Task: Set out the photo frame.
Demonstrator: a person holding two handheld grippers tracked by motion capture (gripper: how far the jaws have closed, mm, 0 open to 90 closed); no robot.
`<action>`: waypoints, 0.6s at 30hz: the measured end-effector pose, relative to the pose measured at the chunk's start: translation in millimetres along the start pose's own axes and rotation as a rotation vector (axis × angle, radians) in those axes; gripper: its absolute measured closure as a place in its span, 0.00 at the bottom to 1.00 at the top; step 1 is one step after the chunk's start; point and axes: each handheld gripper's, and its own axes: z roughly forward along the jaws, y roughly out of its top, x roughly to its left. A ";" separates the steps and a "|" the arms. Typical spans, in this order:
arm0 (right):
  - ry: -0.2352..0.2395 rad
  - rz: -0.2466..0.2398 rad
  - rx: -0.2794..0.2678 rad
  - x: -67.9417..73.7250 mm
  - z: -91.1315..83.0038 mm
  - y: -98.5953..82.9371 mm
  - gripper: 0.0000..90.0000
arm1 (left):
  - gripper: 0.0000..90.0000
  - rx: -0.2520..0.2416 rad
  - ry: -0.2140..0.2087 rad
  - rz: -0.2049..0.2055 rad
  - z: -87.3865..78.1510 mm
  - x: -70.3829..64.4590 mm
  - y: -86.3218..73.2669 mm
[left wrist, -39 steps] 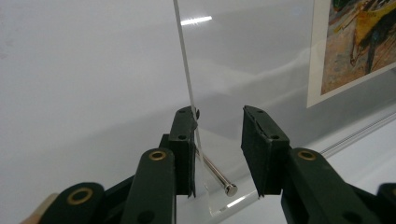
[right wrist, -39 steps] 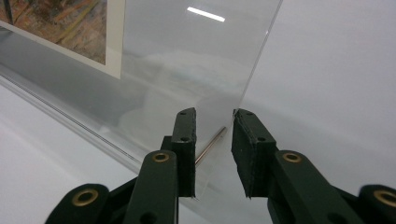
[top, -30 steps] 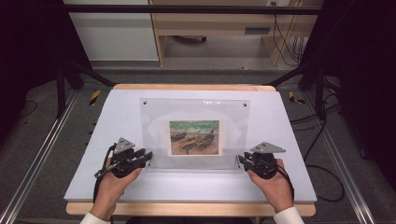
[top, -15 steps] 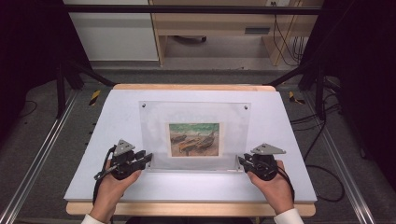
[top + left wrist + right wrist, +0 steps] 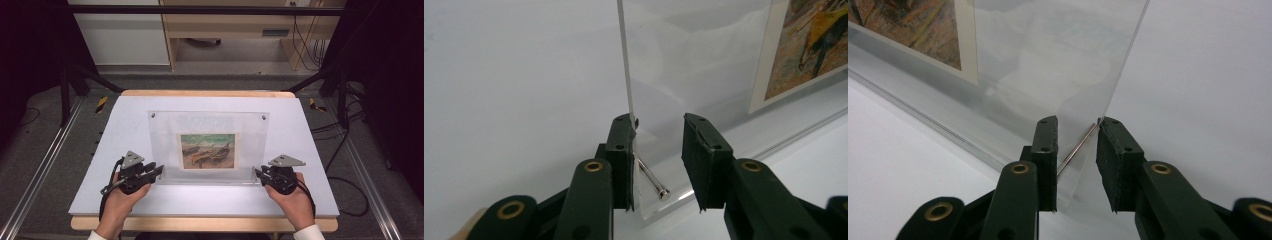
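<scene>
Clear acrylic picture frame [image 5: 208, 147] stands on a white worktop [image 5: 115, 130] over grey floor [image 5: 45, 165]; both grippers' [image 5: 159, 173] [image 5: 257, 173] jaws gape, straddling its lower corners.

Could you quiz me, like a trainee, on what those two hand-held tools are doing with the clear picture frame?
1. True or false: the clear frame lies flat on the table.
2. What sits at the frame's middle: A) a mirror, B) a painted picture, C) a clock?
3. Which metal part lies between the fingers of the left gripper and of the right gripper?

Key: 1 false, it stands tilted up. 2 B. 3 a metal pin at each lower corner.
</scene>
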 end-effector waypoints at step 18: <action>0.004 -0.007 0.010 1.3 -1.0 -2.3 0.78 | 0.72 0.005 -0.003 0.004 -1.4 -1.0 -2.6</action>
